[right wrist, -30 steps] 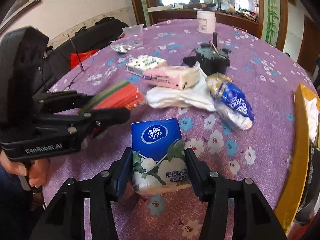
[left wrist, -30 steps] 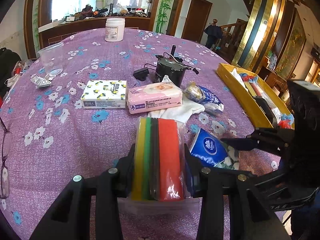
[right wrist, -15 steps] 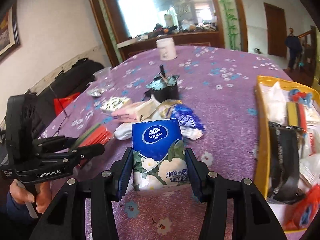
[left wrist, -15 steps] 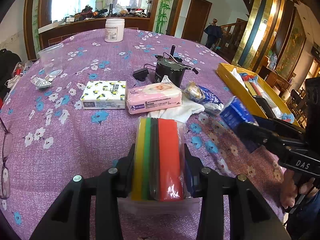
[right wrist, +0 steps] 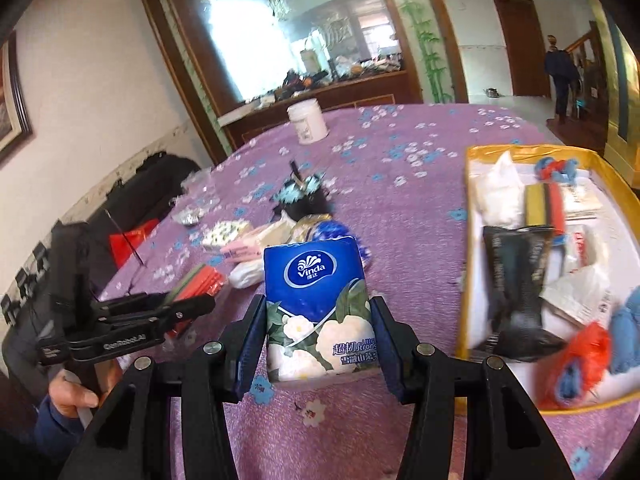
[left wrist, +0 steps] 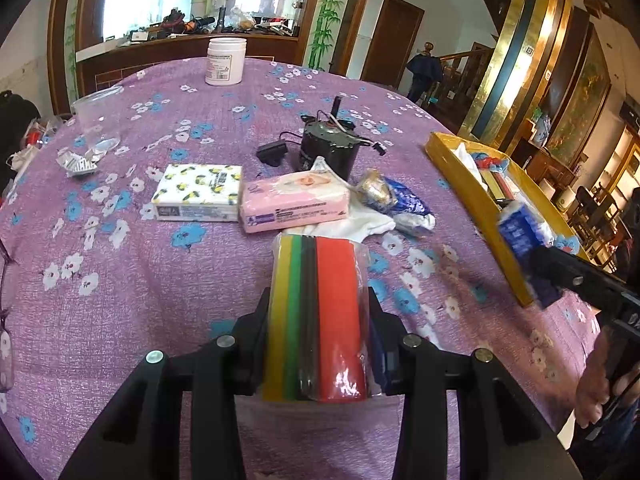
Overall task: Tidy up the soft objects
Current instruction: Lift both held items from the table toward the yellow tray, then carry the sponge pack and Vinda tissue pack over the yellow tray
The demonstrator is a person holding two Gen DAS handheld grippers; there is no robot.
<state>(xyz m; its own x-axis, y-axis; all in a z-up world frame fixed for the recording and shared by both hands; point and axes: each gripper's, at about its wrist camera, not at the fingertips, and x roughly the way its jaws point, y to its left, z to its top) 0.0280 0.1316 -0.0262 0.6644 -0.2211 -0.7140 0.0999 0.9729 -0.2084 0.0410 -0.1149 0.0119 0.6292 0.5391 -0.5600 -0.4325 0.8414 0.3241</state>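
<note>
My left gripper (left wrist: 318,304) is shut on a wrapped pack of yellow, green, black and red sponges (left wrist: 336,280), held low over the purple flowered tablecloth. My right gripper (right wrist: 318,312) is shut on a blue Vinda tissue pack (right wrist: 316,280), lifted off the table just left of the yellow tray (right wrist: 466,240). In the left wrist view that tissue pack (left wrist: 520,228) hangs at the tray's near wall (left wrist: 464,188). A pink wipes pack (left wrist: 294,200), a lemon-print tissue pack (left wrist: 198,192), a white cloth (left wrist: 360,224) and a blue-and-gold bag (left wrist: 396,200) lie mid-table.
The tray holds several soft items, among them a black pouch (right wrist: 516,280) and white cloths. A black motor (left wrist: 328,148) with its wires, a white jar (left wrist: 225,60), a clear cup (left wrist: 98,120) and foil (left wrist: 78,164) stand further back. A person stands in the far doorway.
My right gripper has lifted the blue tissue pack off the table and carried it right to the yellow tray, rolling as it went. The left gripper and its sponge pack stayed still.
</note>
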